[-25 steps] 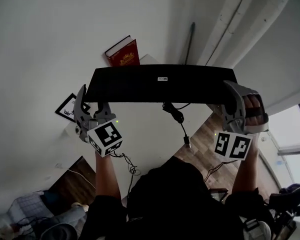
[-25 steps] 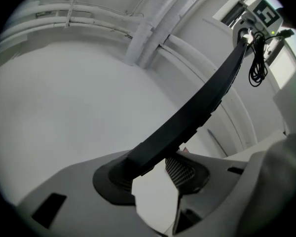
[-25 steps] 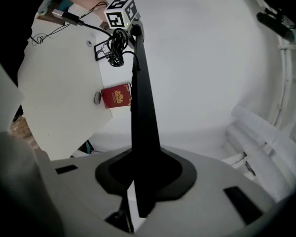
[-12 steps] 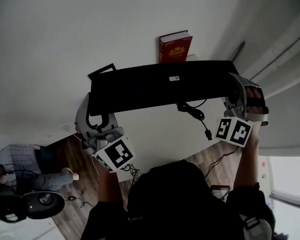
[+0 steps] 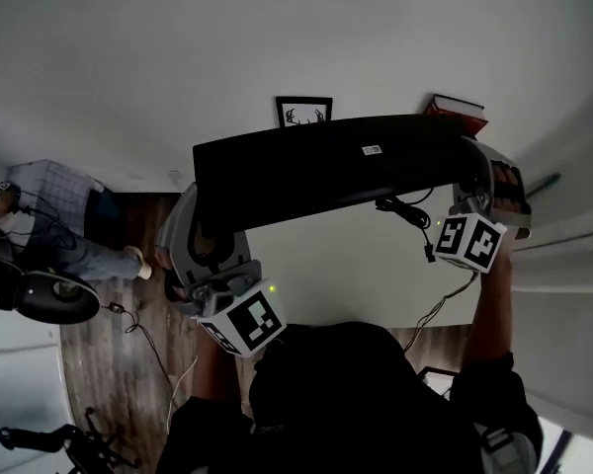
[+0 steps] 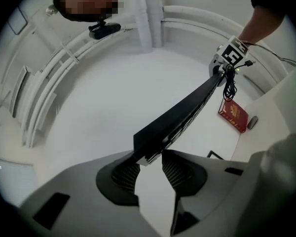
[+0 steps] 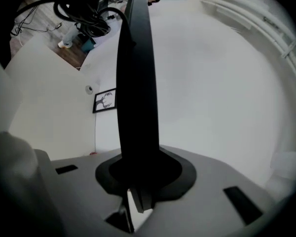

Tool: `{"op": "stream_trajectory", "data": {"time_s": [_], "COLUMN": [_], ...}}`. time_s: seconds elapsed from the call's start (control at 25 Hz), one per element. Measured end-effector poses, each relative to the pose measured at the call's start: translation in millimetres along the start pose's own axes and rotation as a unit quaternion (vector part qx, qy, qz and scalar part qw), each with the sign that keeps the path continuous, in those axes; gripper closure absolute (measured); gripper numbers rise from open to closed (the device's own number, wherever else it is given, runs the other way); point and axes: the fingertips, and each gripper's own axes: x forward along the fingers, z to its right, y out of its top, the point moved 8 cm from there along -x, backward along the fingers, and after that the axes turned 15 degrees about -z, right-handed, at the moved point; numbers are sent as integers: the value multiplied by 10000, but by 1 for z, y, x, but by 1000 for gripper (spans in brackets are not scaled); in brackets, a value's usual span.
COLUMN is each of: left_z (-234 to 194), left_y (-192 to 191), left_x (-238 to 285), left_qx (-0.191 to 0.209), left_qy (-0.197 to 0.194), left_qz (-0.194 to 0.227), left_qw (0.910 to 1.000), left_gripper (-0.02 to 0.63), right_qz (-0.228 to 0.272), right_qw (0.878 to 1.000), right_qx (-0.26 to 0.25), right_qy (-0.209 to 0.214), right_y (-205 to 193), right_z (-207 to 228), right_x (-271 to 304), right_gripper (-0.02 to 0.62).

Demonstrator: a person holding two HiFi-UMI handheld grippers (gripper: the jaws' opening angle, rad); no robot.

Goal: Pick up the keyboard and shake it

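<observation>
Both ends of the keyboard (image 5: pixel 326 166) held, left fingers (image 6: pixel 178 171) just tightened on one, right fingers (image 7: pixel 180 174) clenched on other

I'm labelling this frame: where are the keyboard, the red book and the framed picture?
keyboard (image 5: pixel 321 174), head view, middle of its dark underside.
book (image 6: pixel 233 116), left gripper view, middle of its red cover.
picture (image 5: pixel 303 114), head view, print inside the frame.

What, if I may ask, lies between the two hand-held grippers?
The long black keyboard spans it, clamped in the left hand-held gripper and right hand-held gripper, seen in head view.
</observation>
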Motion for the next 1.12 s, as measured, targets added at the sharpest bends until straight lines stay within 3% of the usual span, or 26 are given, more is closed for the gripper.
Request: {"op": "stream_trajectory", "data": {"time_s": [0.28, 0.48, 0.6, 0.68, 0.84, 0.92, 1.12], "left_z": [-19, -26, -24, -20, -13, -20, -28], "left_y": [-26, -40, -49, -52, -59, -68, -77], "left_x": [-46, -79, -91, -94, -95, -96, -96], "left_qx": [366, 910, 1420, 1872, 2722, 2663, 1840], "left_qy": [1079, 1659, 1761, 1754, 1689, 1679, 1719], "left_qz": [-824, -805, -719, -817, -1467, -1815, -2285], "left_qw": [9901, 9786, 9714, 9631, 9359, 9316, 9404], "left_gripper": [471, 471, 474, 474, 480, 488, 500], "right_qz": [1369, 2104, 2300, 2405, 2409, 2345, 2079], "right_qw": [9902, 9772, 9724, 9695, 9681, 9687, 9739], "right_qx": [-267, -269, -377, -458, -601, -652, -636], "right_qy": [7, -74, -55, -90, -336, -491, -655], "right_y": [86, 124, 140, 144, 150, 158, 153], "right_z": [3, 7, 11, 12, 13, 18, 22], "right_x": [36, 33, 28, 28, 21, 6, -23], "right_gripper": [509, 511, 510, 511, 510, 509, 509]}}
